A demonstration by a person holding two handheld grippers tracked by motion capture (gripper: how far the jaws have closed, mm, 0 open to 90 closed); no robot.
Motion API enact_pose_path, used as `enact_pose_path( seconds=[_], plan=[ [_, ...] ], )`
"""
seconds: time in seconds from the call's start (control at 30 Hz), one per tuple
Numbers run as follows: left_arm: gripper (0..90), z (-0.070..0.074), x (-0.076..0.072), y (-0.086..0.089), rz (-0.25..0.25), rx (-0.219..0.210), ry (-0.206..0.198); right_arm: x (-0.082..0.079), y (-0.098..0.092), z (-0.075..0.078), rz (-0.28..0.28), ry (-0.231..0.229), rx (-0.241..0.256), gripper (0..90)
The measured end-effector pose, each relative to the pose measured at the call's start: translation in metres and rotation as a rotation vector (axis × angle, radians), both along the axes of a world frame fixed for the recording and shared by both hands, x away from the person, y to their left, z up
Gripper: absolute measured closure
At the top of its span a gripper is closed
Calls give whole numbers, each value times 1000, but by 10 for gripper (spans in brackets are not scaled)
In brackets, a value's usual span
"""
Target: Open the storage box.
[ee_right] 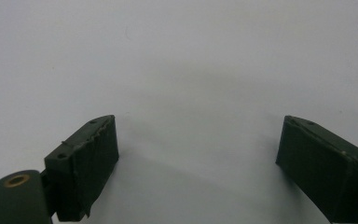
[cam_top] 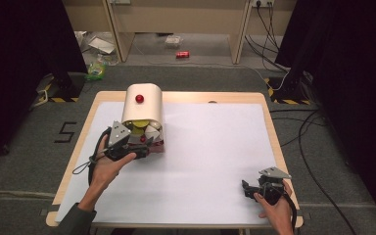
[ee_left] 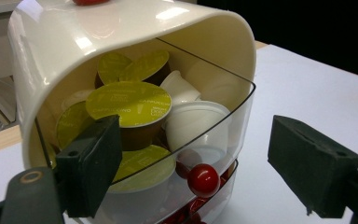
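The left gripper faces the capsule holder's open mouth, fingers apart around its red knob. The right gripper (fingers also apart) rests well away from the holder.

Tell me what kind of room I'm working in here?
Probably a lab or recording setup, not a home: a small table under a white sheet, black curtains on both sides, loose cables on grey carpet, and hazard tape on the stand feet.

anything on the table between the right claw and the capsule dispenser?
No. In the high view, the stretch from the right claw to the capsule dispenser is bare white sheet. The right gripper view also shows bare sheet ahead of its open jaws.
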State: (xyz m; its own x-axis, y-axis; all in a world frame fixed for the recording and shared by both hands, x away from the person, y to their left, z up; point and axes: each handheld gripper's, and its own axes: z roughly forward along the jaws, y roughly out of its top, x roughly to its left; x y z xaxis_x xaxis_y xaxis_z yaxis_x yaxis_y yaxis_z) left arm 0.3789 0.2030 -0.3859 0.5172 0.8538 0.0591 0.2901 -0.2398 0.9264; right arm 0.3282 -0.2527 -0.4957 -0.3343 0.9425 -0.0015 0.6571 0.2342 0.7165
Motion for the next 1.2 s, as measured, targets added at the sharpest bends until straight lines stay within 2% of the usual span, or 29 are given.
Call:
enact_pose_path(
  seconds=[0.13, 0.43, 0.83, 1.2],
  plan=[
    [171, 2, 1, 0, -7, 7, 17, 0, 0, 0, 0, 1, 1, 129],
    [174, 3, -5, -1, -17, 51, 21, 0, 0, 0, 0, 0, 0, 128],
    [174, 3, -17, -2, -25, 62, 34, 0, 0, 0, 0, 0, 0, 129],
    [176, -1, -32, -2, -31, 49, 18, 0, 0, 0, 0, 0, 0, 128]
  ],
)
